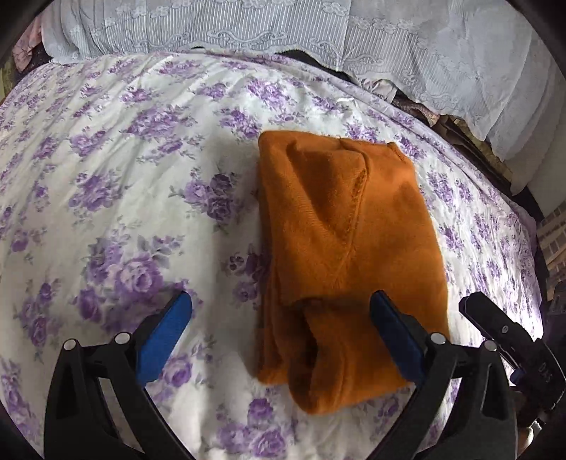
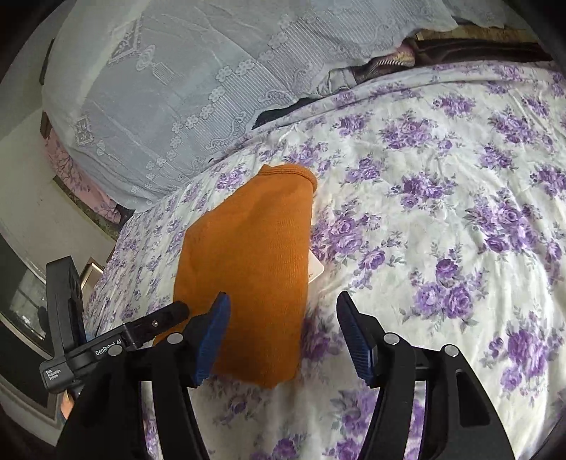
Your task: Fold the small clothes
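Observation:
An orange knit garment (image 1: 339,226) lies folded into a long narrow shape on the purple-flowered bed sheet (image 1: 116,198). My left gripper (image 1: 283,309) hovers over its near end with jaws wide open; the left blue pad (image 1: 166,336) is over bare sheet and the right pad (image 1: 396,336) is over the cloth. In the right wrist view the same garment (image 2: 247,262) runs away from me, with a white tag (image 2: 316,269) peeking out at its right edge. My right gripper (image 2: 283,308) is open above its near right corner, nothing pinched.
Pale lace-covered bedding (image 1: 247,24) is piled along the far side of the bed, also seen as lace bedding (image 2: 169,99) at the upper left. The other gripper's black body (image 2: 106,339) sits close on the left. The bed edge (image 2: 116,240) drops off beside the garment.

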`<state>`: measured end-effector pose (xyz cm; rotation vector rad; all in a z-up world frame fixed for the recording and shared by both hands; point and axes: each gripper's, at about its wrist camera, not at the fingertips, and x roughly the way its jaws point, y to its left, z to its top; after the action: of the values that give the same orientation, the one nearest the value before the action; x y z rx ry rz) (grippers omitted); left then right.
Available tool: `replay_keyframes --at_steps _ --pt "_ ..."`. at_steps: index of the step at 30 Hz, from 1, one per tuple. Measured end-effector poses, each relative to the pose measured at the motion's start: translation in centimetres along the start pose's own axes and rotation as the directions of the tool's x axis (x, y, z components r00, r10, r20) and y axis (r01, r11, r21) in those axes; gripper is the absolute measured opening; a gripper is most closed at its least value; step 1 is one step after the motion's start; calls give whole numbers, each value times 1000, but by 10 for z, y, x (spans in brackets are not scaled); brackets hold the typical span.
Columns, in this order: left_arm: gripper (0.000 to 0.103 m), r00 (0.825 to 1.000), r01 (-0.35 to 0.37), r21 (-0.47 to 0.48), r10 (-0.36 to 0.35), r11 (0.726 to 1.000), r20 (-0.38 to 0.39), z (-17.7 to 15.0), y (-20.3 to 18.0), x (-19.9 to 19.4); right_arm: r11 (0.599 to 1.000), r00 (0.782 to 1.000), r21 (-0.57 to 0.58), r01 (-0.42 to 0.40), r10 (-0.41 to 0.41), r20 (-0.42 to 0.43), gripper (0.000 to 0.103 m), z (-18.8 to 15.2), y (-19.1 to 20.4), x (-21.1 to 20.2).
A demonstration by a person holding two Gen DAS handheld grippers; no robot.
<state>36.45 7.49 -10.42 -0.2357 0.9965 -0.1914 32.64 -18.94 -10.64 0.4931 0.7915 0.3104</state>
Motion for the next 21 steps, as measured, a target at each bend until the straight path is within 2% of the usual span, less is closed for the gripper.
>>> replay_keyframes --at_steps 4,8,10,11,14,19,21 --pt "98 997 76 -49 -78 996 -23 7 7 19 999 999 30 -14 15 -45 64 5 -4 30" --pt "98 987 156 -35 -157 987 -22 8 2 26 995 996 77 -65 69 -51 65 8 -8 46" --pt "86 986 164 3 -164 986 -9 5 -6 26 993 994 74 -88 92 -54 61 7 -6 50" --pt "73 984 176 21 -176 984 -4 4 -10 24 994 994 60 -94 98 -56 50 6 -4 52" --pt "58 989 142 41 -143 989 32 3 -14 18 996 995 20 -90 90 -32 40 4 3 47" --pt "26 987 148 14 -149 989 67 3 -3 -3 995 997 -73 -70 71 9 36 1 25 29" --pt "24 987 139 28 -140 990 76 0 -5 -13 993 997 -100 -70 72 16 36 -1 35 23"
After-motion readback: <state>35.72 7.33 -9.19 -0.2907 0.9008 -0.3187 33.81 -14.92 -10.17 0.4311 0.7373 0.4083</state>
